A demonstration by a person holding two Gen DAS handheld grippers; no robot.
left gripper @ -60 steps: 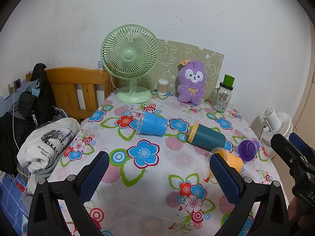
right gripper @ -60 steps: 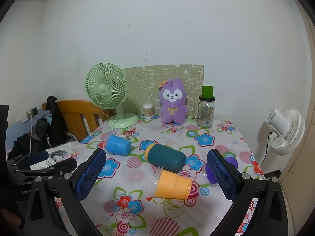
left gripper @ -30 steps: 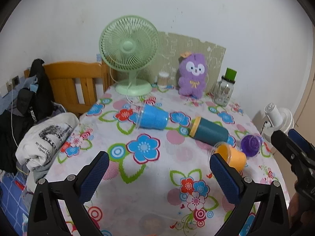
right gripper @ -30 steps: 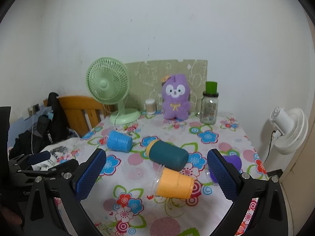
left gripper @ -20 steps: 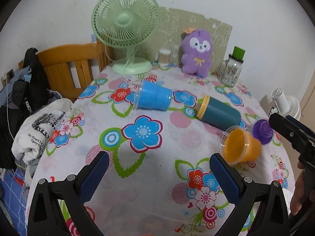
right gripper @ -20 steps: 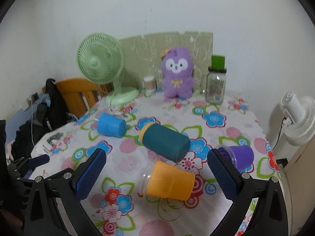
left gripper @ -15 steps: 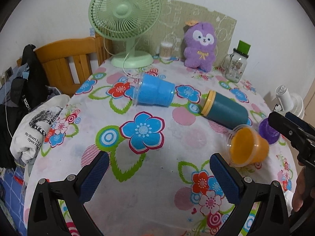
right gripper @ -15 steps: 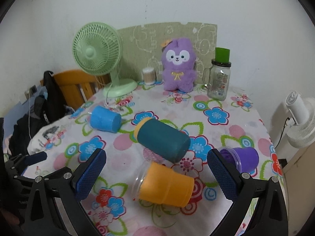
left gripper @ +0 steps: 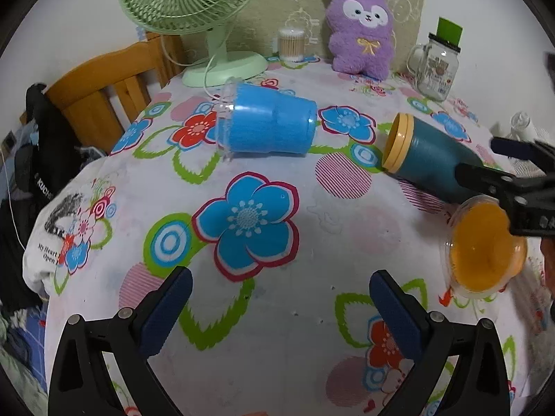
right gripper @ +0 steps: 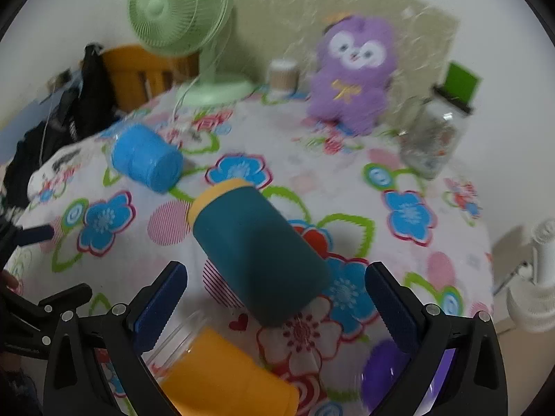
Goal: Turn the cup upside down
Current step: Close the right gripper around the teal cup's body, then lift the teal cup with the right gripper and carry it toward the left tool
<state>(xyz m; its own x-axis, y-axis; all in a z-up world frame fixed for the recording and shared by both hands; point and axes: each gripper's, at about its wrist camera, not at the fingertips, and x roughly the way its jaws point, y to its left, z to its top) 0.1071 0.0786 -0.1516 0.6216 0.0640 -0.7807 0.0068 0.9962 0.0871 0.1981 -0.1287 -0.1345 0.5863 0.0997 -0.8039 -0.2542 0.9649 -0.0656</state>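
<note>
Several cups lie on their sides on the flowered tablecloth (left gripper: pixel 277 329). A blue cup (left gripper: pixel 267 123) (right gripper: pixel 147 161) lies at the back left. A teal cup with a yellow rim (left gripper: pixel 430 159) (right gripper: pixel 256 253) lies in the middle. An orange cup (left gripper: pixel 482 249) (right gripper: pixel 222 378) lies at the front. A purple cup (right gripper: pixel 388 378) lies at the right. My left gripper (left gripper: pixel 277 305) is open and empty over the cloth. My right gripper (right gripper: pixel 275 300) is open, with the teal cup's base between its fingers and apart from both.
A green fan (left gripper: pixel 194 3), a cotton-swab jar (left gripper: pixel 291 43), a purple plush toy (left gripper: pixel 360 31) and a glass jar with a green lid (left gripper: pixel 438 66) stand along the back. A wooden chair (left gripper: pixel 114 93) with clothes stands at the left. A white fan (right gripper: pixel 541 277) stands beyond the right edge.
Both grippers have moved forward and down toward the table. The right gripper has closed in on the teal cup. The cups have not moved.
</note>
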